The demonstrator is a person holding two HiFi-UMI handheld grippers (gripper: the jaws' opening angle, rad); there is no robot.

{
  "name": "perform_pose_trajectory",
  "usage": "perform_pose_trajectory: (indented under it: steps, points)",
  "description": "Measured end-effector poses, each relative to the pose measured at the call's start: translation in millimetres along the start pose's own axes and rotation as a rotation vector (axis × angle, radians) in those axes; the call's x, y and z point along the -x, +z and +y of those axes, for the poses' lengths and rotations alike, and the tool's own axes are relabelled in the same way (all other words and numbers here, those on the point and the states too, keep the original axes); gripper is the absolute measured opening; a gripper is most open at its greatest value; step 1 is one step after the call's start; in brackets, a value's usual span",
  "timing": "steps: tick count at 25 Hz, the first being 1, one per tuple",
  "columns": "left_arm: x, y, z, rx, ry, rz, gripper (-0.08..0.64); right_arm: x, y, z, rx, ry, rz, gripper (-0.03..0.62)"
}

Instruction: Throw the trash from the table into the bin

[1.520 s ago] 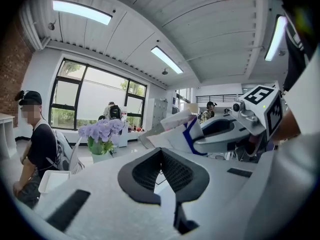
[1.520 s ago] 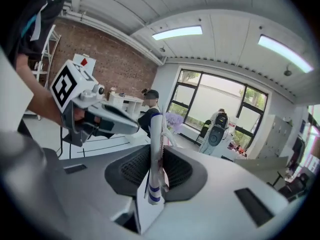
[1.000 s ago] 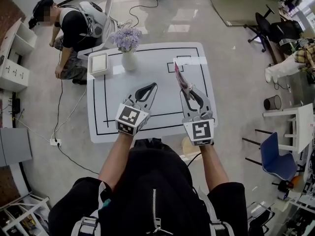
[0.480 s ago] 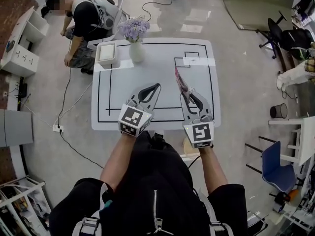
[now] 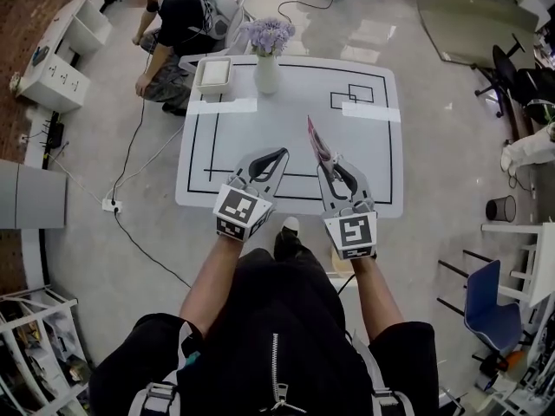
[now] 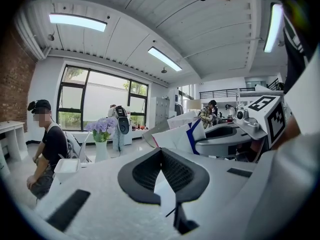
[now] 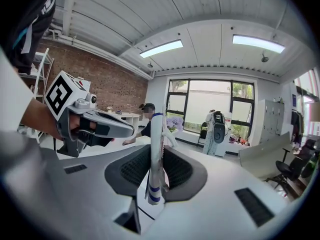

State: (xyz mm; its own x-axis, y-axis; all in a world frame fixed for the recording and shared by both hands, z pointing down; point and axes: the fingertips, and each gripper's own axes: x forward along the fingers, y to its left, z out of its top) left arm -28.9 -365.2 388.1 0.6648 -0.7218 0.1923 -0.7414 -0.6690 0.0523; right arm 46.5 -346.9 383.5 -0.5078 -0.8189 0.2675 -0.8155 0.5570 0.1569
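R gripper [image 5: 324, 165] is pinching wrapper [image 5: 316, 141] lengthwise over table [image 5: 260, 137] near edge, L gripper [image 5: 276, 153] is hanging closed, empty; bin [image 5: 501, 208] is lying well right of table.

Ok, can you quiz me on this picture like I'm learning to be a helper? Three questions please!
1. True or false: the left gripper is holding the flat wrapper.
2. What stands on the table next to the white tray? A) a vase of purple flowers B) a laptop C) a teddy bear
3. Fill the gap: the small dark bin stands on the ___.
Key: 1 false, the right gripper pinches it, and the left one is shut on nothing; 2 A; 3 floor.
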Motion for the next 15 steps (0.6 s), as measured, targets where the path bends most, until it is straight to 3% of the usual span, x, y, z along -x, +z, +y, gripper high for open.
perform_pose_trajectory:
  steps: [15]
  points:
    - [114.0, -34.7, -51.9, 0.024, 0.037, -0.032, 0.008, 69.8, -5.1, 90.4, 0.037, 0.016, -0.009, 0.077]
